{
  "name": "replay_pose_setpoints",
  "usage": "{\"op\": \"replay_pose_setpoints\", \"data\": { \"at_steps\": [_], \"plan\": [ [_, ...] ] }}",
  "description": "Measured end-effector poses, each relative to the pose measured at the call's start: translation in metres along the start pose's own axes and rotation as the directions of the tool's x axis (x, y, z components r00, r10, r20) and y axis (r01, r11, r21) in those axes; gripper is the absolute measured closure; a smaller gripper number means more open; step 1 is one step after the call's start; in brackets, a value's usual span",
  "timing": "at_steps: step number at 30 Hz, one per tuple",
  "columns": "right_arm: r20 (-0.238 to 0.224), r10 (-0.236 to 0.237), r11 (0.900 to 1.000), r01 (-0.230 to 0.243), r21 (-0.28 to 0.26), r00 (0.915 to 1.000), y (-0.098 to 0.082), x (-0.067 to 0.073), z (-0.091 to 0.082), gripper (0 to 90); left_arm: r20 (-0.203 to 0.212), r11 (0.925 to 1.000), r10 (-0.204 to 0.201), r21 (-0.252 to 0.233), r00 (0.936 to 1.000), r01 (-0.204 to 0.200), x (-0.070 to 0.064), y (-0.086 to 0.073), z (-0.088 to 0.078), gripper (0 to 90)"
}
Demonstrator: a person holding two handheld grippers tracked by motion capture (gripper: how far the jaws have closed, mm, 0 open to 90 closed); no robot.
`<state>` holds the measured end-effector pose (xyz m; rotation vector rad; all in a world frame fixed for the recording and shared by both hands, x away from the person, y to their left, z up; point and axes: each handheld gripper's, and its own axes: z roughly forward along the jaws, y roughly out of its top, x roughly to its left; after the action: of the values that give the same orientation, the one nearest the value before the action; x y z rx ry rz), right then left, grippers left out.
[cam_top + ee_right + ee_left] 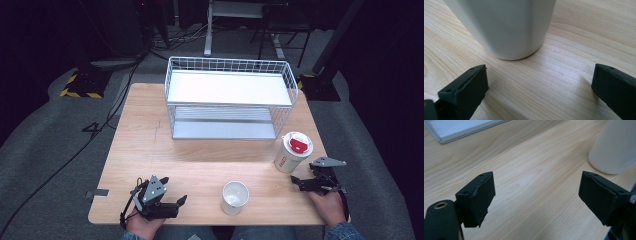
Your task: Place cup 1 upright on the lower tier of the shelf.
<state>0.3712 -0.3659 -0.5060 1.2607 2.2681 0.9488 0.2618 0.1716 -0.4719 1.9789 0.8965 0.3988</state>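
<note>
— Cups first: why are they parked there, in front of the wire rack?
— Lidded cup stands upright near the table's right edge, just ahead of the right gripper; open cup sits front-centre, within either hand's reach.
— And the hands?
— Both low, jaws apart, nothing between them (right aimed at the lidded cup's base). Left gripper probably angles toward the open cup.

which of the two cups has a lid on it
The cup by the right gripper, topped with a white lid and red tab; the cup nearer the table's front edge stands open.
</note>
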Motion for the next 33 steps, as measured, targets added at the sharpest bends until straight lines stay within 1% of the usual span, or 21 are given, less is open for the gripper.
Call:
{"op": "replay_pose_setpoints", "data": {
  "at_steps": [1, 3, 5, 9, 10, 12, 16, 19, 25, 26, 28, 30, 31, 32, 33],
  "plan": [
    [0.0, 0.0, 1.0, 0.0, 0.0, 1.0, 0.0, 0.0, 0.0, 0.9, 0.002, 0.9999, 0.005, -0.01, 1.0, -0.005, -0.001, 0.0, -0.001, 14.7],
    [0.0, 0.0, 1.0, 0.0, 0.0, 1.0, 0.0, 0.0, 0.0, 0.9, 0.014, 0.9995, 0.003, -0.031, 0.9999, -0.002, -0.005, 0.001, -0.003, 14.9],
    [0.0, 0.0, 1.0, 0.0, 0.0, 1.0, 0.0, 0.0, 0.0, 0.9, 0.015, 0.9988, 0.008, -0.048, 0.9998, -0.008, -0.007, 0.002, -0.004, 14.9],
    [0.0, -0.001, 1.0, 0.001, 0.0, 1.0, 0.0, 0.0, 0.0, 0.9, 0.032, 0.9979, 0.018, -0.063, 0.9993, -0.016, -0.01, 0.004, -0.005, 14.8],
    [0.0, 0.0, 1.0, 0.0, 0.0, 1.0, 0.0, 0.0, 0.0, 0.9, 0.041, 0.9971, 0.023, -0.074, 0.9989, -0.02, -0.011, 0.004, -0.005, 14.8],
    [0.0, 0.0, 1.0, 0.0, 0.0, 1.0, 0.0, 0.0, 0.0, 0.9, 0.046, 0.9966, 0.022, -0.08, 0.9987, -0.018, -0.013, 0.005, -0.005, 14.8],
    [0.0, 0.0, 1.0, 0.0, 0.0, 1.0, 0.0, 0.0, 0.0, 0.9, 0.067, 0.9947, 0.053, -0.091, 0.9963, -0.047, -0.021, 0.008, -0.002, 14.9],
    [0.0, 0.0, 1.0, 0.0, 0.0, 1.0, 0.0, 0.0, 0.0, 0.9, 0.099, 0.9936, 0.072, -0.094, 0.9925, -0.062, -0.028, 0.01, 0.003, 14.9],
    [0.0, 0.0, 1.0, 0.0, 0.0, 1.0, 0.0, 0.0, 0.0, 0.9, 0.143, 0.9907, 0.098, -0.108, 0.9848, -0.083, -0.038, 0.016, 0.01, 14.9],
    [0.0, 0.0, 1.0, 0.0, 0.0, 1.0, 0.0, 0.0, 0.0, 0.9, 0.153, 0.9897, 0.109, -0.11, 0.9823, -0.092, -0.04, 0.017, 0.011, 14.9],
    [0.0, 0.0, 1.0, 0.0, 0.0, 1.0, 0.0, 0.0, 0.0, 0.9, 0.165, 0.9884, 0.119, -0.114, 0.9791, -0.101, -0.042, 0.019, 0.013, 14.9],
    [0.0, 0.0, 1.0, 0.0, 0.0, 1.0, 0.0, 0.0, 0.0, 0.9, 0.183, 0.9871, 0.126, -0.121, 0.975, -0.105, -0.045, 0.02, 0.015, 14.9],
    [0.0, 0.0, 1.0, 0.0, 0.0, 1.0, 0.0, 0.0, 0.0, 0.9, 0.196, 0.9864, 0.131, -0.124, 0.9718, -0.107, -0.047, 0.021, 0.016, 14.9],
    [0.0, 0.0, 1.0, 0.0, 0.0, 1.0, 0.0, 0.0, 0.0, 0.9, 0.2, 0.9858, 0.134, -0.127, 0.9705, -0.11, -0.049, 0.022, 0.017, 14.9],
    [0.0, 0.0, 1.0, 0.0, 0.0, 1.0, 0.0, 0.0, 0.0, 0.9, 0.217, 0.9854, 0.138, -0.128, 0.9664, -0.112, -0.051, 0.023, 0.019, 14.9]
  ]
}}
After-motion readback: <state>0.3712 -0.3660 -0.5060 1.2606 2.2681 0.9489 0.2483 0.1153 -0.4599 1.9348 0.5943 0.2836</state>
